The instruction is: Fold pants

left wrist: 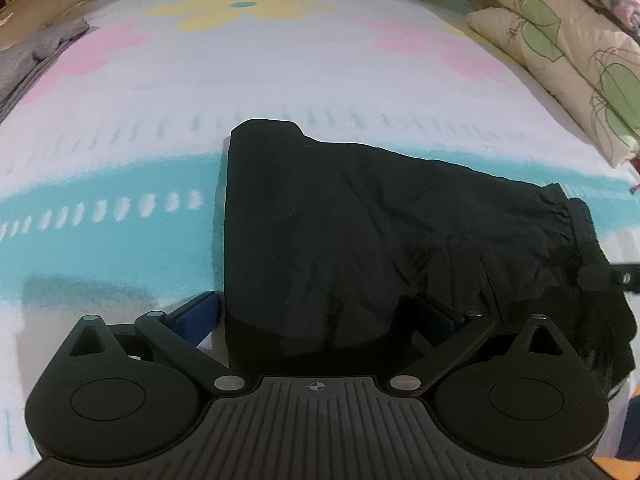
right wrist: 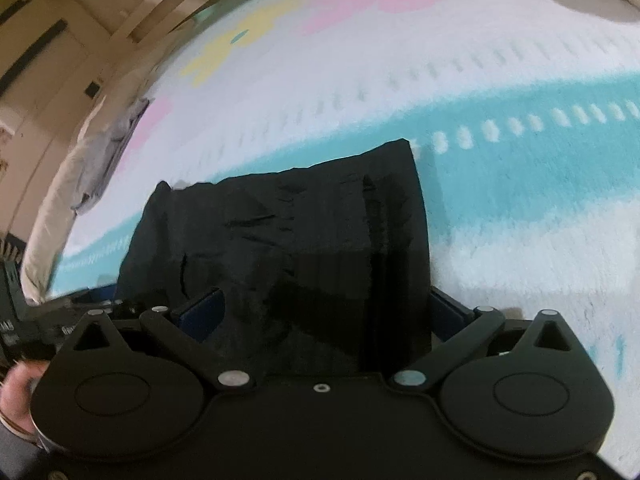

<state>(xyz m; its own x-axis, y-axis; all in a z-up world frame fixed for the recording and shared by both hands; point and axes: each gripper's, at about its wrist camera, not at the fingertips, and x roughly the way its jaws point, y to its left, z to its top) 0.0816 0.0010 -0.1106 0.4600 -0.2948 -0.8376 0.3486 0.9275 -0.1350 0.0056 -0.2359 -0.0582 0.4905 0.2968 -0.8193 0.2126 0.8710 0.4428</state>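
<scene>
One pair of black pants (left wrist: 360, 232) lies on a bed with a white blanket (left wrist: 280, 80) patterned with one turquoise band, pink patches and one yellow flower. Two grippers are in play. The left gripper (left wrist: 316, 320) sits at the bottom centre of its view, jaws spread wide, with the near edge of the pants draped between its blue pads (left wrist: 196, 314); the right pad is mostly buried under cloth. The right gripper (right wrist: 324, 312) looks the same in its own view: jaws wide apart, dark fabric filling the gap between them, so neither is clamped on the cloth as far as can be seen.

In the left view the pants fill the centre and lower right, folded into a rough block. The left edge runs straight and nearly vertical, the top edge slopes down to the right, and a gathered waistband sits at the far right, where a bit of the other gripper shows. The cloth is matte, with fine creases fanning toward the bottom.

Bare blanket lies left of and above the pants. Two cream pillows (left wrist: 560, 60) with green prints line the upper right, well apart from the pants. A grey garment (left wrist: 36, 56) lies at the upper left bed edge.

In the right view, blurred, the pants sit in the centre and lower left, with bare blanket to the right, and a hand (right wrist: 16, 396) shows at the lower left.
</scene>
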